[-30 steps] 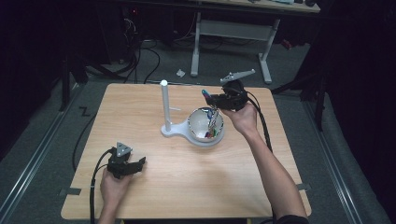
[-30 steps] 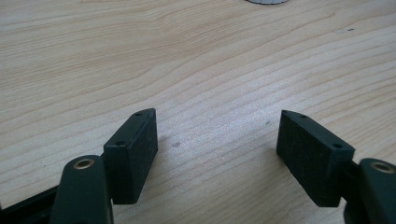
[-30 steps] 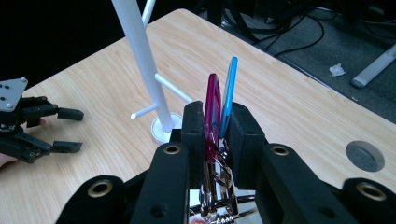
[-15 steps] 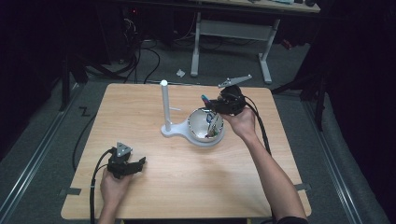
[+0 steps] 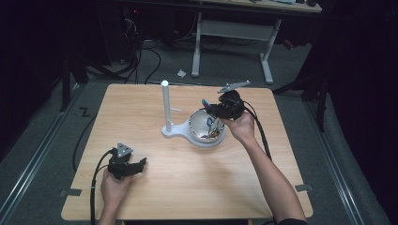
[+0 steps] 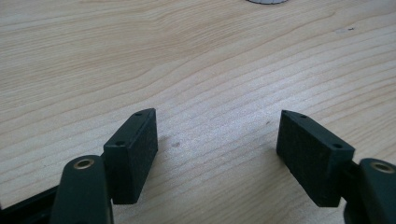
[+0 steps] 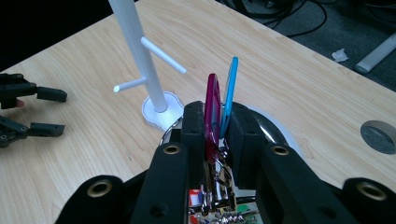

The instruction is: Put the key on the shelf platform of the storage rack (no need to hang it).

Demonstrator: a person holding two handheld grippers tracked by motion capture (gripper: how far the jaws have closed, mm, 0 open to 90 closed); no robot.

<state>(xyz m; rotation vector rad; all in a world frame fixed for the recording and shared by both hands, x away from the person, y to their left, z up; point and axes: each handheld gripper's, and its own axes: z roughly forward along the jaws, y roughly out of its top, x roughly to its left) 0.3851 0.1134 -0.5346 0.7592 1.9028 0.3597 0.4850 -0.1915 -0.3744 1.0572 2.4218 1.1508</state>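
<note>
- The right gripper (image 7: 217,126) is clamped on two flat plastic tags, one magenta (image 7: 212,105) and one cyan (image 7: 229,88), which stand upright between its black jaws; metal key rings (image 7: 215,179) hang from them below the pads.
- It hovers over the shiny metal bowl (image 5: 199,126), which sits on the round white base (image 5: 206,140) of the white peg stand (image 5: 165,105) on the light wooden table (image 5: 187,187).
- The likely step is lifting this bunch clear of the bowl, perhaps toward one of the stand's short side pegs (image 7: 163,55).
- To do it well, keep the grip firm and raise straight up until the dangling rings clear the rim, so nothing snags or tips the bowl.
- In the high view, the right forearm reaches diagonally from the bottom edge, the hand (image 5: 241,126) cupped behind the gripper.
- The left gripper (image 5: 129,165) rests low near the table's front-left, well apart from the stand; its jaws stand wide, with bare wood between the pads (image 6: 135,149).
</note>
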